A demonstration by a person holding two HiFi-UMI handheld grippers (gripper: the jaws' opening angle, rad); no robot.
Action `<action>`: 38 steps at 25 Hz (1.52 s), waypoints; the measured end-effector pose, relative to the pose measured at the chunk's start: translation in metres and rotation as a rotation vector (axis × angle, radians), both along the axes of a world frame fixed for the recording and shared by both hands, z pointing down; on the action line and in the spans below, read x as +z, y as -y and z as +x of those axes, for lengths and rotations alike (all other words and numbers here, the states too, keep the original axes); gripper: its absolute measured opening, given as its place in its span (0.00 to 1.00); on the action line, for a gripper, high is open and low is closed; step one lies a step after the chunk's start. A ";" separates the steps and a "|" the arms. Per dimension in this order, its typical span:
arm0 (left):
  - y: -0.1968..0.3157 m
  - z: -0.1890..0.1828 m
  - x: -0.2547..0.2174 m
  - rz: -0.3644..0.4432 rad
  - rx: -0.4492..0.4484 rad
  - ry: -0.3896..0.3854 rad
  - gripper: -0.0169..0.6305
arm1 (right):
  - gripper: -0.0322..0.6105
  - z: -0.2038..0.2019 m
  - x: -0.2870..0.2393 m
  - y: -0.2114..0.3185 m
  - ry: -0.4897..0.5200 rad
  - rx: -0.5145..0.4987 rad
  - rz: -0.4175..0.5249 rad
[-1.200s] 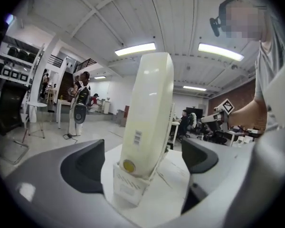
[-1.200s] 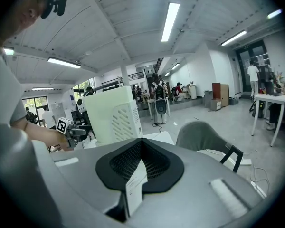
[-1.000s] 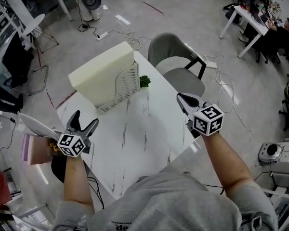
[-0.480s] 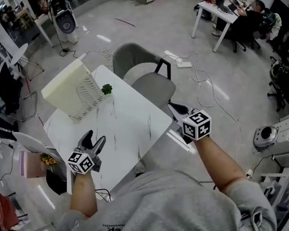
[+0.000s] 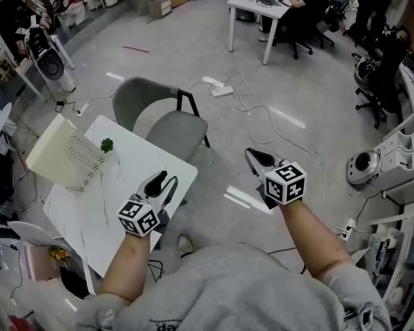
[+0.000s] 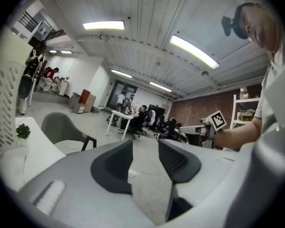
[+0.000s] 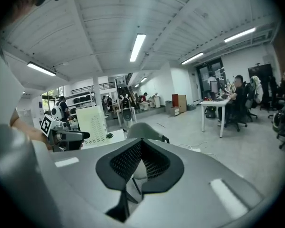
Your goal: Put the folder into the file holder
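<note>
**Folder [image 5: 50, 145] is already in the file holder [image 5: 85, 165]**

It's cream and thick, standing on edge with its long side level in the white perforated holder at your table's [image 5: 107, 209] far-left corner. Your left gripper [image 5: 165, 180] has just been closing to a narrow gap, with nothing in it. Your right gripper [image 5: 252, 156] is pinched together, empty.

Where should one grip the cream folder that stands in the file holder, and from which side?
Probably its upper edge, coming from above. The folder stands on edge in the file holder, whose perforated side covers its lower part, while the top rises free above that side and leaves room for two jaws.
</note>
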State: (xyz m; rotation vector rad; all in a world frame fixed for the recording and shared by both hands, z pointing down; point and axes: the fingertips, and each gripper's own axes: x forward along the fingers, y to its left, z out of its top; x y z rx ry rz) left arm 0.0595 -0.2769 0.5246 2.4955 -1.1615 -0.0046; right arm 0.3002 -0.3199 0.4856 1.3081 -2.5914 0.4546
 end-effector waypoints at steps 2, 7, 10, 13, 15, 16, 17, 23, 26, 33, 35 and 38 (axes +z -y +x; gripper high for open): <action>0.009 0.032 -0.012 0.021 0.032 -0.002 0.34 | 0.05 0.021 -0.002 -0.006 -0.002 0.025 0.002; 0.030 0.082 -0.039 0.071 0.037 0.004 0.20 | 0.05 0.056 -0.009 -0.013 -0.004 0.078 0.013; 0.039 0.087 -0.049 0.075 0.022 0.002 0.12 | 0.05 0.063 -0.016 -0.013 0.005 0.104 0.020; 0.046 0.081 -0.059 0.072 0.024 -0.012 0.12 | 0.05 0.061 -0.024 -0.012 0.009 0.115 0.033; 0.050 0.076 -0.063 0.071 0.024 -0.013 0.12 | 0.05 0.059 -0.026 -0.010 0.009 0.122 0.037; 0.051 0.074 -0.064 0.070 0.023 -0.011 0.12 | 0.05 0.058 -0.027 -0.010 0.008 0.125 0.038; 0.051 0.074 -0.065 0.068 0.022 -0.009 0.12 | 0.05 0.058 -0.027 -0.010 0.009 0.127 0.039; 0.052 0.076 -0.063 0.058 0.018 0.001 0.12 | 0.05 0.058 -0.027 -0.005 0.001 0.118 0.040; 0.052 0.075 -0.061 0.057 0.005 0.009 0.12 | 0.05 0.057 -0.027 -0.003 0.001 0.112 0.045; 0.052 0.075 -0.063 0.065 0.000 0.011 0.12 | 0.05 0.053 -0.024 -0.002 -0.017 0.096 0.046; 0.051 0.076 -0.064 0.067 0.002 0.012 0.12 | 0.05 0.053 -0.024 -0.002 -0.021 0.095 0.045; 0.051 0.077 -0.065 0.067 0.003 0.012 0.12 | 0.05 0.053 -0.026 -0.002 -0.025 0.096 0.046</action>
